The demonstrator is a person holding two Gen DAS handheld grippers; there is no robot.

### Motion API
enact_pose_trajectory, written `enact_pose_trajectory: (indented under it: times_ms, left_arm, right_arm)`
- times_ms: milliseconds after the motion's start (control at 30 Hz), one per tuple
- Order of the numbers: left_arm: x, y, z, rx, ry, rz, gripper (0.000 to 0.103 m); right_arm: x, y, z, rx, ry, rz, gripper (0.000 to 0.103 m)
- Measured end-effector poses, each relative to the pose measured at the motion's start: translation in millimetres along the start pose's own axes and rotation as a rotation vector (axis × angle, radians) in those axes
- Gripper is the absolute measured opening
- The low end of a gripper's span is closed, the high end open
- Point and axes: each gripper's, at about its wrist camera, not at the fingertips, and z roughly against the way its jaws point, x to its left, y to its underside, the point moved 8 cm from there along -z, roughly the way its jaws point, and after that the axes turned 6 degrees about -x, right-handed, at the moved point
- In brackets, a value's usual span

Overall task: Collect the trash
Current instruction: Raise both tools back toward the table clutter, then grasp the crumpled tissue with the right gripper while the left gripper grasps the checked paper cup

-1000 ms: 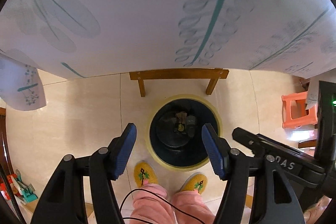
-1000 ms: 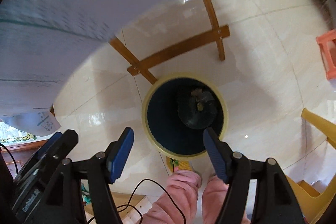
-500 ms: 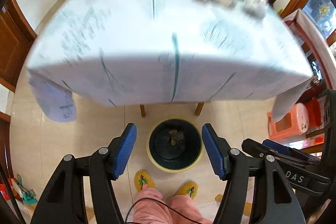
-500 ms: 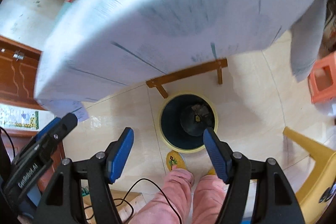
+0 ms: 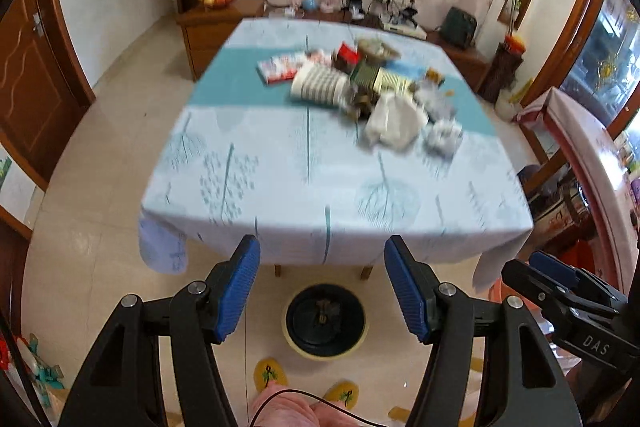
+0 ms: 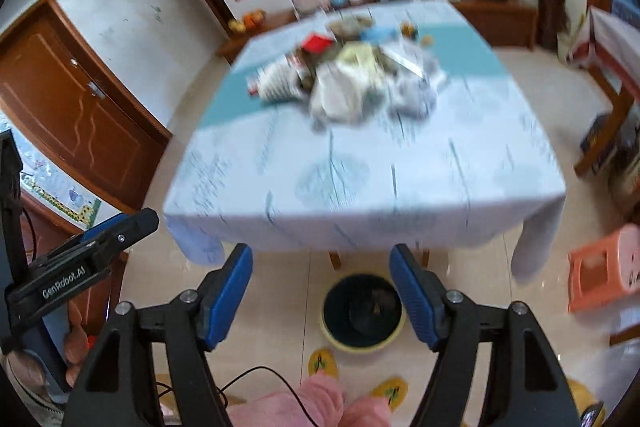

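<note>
A heap of trash lies on the far half of the table: wrappers, crumpled paper, small boxes, a striped white piece. The same heap of trash is blurred in the right wrist view. A dark round bin with a yellow rim stands on the floor under the table's near edge, some scraps inside; the right wrist view has the bin too. My left gripper is open and empty, high above the bin. My right gripper holds nothing and its jaws are opening.
The light blue tablecloth hangs over the table's edges. An orange plastic stool stands on the right. A brown door is on the left, a wooden sideboard behind the table. A person's pink trouser legs and yellow slippers are below.
Both grippers have risen from under the table's edge near the bin to well above the tabletop. The trash heap has come into sight. The right jaws stand a little wider.
</note>
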Motion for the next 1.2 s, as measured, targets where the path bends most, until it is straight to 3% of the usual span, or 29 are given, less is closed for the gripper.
enact_pose_trajectory:
  times_ms: [133, 300, 367, 500, 633, 867, 1200]
  left_arm:
    - [-2.9, -30.8, 15.6, -0.040, -0.005, -0.014, 0.063]
    - [-1.8, -72.5, 26.6, -0.099, -0.012, -0.027, 0.076]
    - [0.0, -86.2, 24.1, -0.112, -0.008, -0.038, 0.079]
    - [7.1, -116.9, 5.4, -0.111, 0.010, -0.083, 0.079]
    - [15.9, -147.8, -30.6, -0.090, 0.033, -0.161, 0.079]
    - [19.9, -195.8, -125.6, 0.024, 0.143, -0.407, 0.079]
    - [-5.6, -204.1, -242.6, 0.179, 0.283, -0.748, 0.079]
  right_arm:
    - [8.6, -32.3, 9.9, -0.058, -0.027, 0.014, 0.078]
    - [13.6, -65.3, 6.3, -0.096, -0.039, 0.024, 0.081]
    - [12.8, -80.6, -0.9, -0.111, -0.033, 0.013, 0.089]
    - [6.8, -103.9, -20.3, -0.118, -0.008, -0.027, 0.090]
    - [0.0, -124.3, -54.4, -0.108, 0.041, -0.070, 0.090]
    - [-16.7, -141.8, -129.3, -0.026, 0.184, -0.219, 0.090]
    - [-42.9, -144.6, -218.4, 0.050, 0.334, -0.373, 0.090]
